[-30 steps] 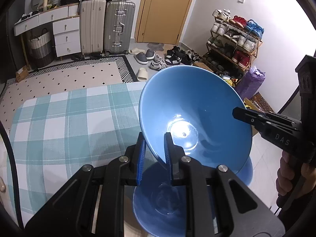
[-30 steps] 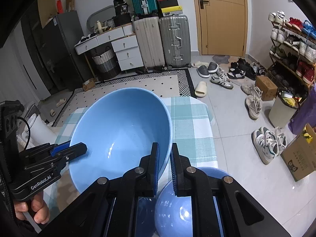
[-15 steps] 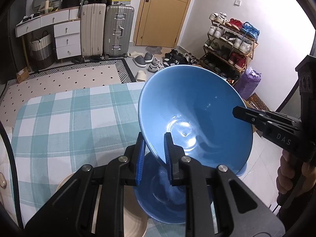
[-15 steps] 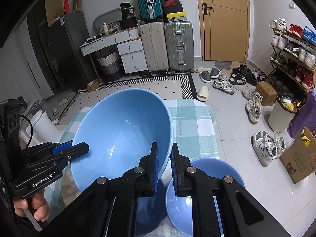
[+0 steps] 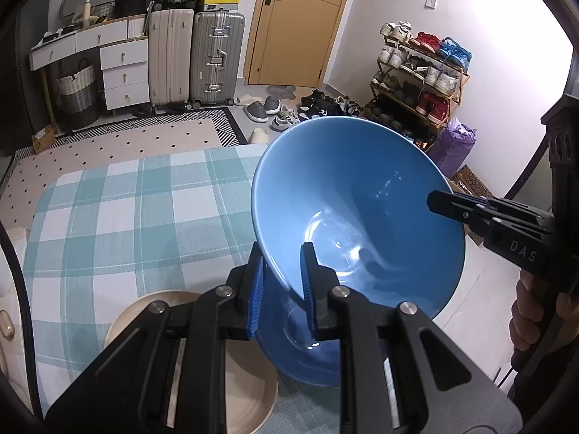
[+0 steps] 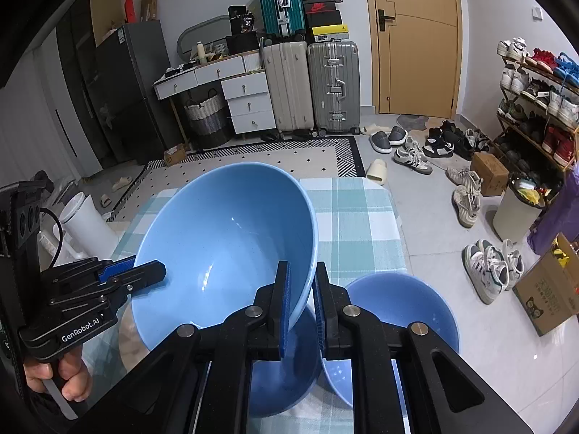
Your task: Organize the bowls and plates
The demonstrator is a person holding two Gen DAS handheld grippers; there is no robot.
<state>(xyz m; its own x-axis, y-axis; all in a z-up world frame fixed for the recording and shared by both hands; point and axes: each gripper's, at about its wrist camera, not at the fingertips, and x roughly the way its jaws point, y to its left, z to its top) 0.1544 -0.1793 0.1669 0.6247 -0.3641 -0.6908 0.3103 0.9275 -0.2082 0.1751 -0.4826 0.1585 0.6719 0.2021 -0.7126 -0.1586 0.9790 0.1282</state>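
blue bowl (image 5: pixel 362 195): glossy, tilted, rim pinched by left gripper (image 5: pixel 280 282) and right gripper (image 6: pixel 302 298) | higher than before, more tablecloth (image 5: pixel 119 217) showing

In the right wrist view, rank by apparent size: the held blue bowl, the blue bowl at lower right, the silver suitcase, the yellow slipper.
1. Held blue bowl, nearest the camera.
2. Blue bowl at lower right.
3. Silver suitcase; distance shrinks it.
4. Yellow slipper.

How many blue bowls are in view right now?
3: the held bowl, gripped at opposite rims by both grippers; the second bowl on the table beneath it; the third bowl beside that. More may be hidden.
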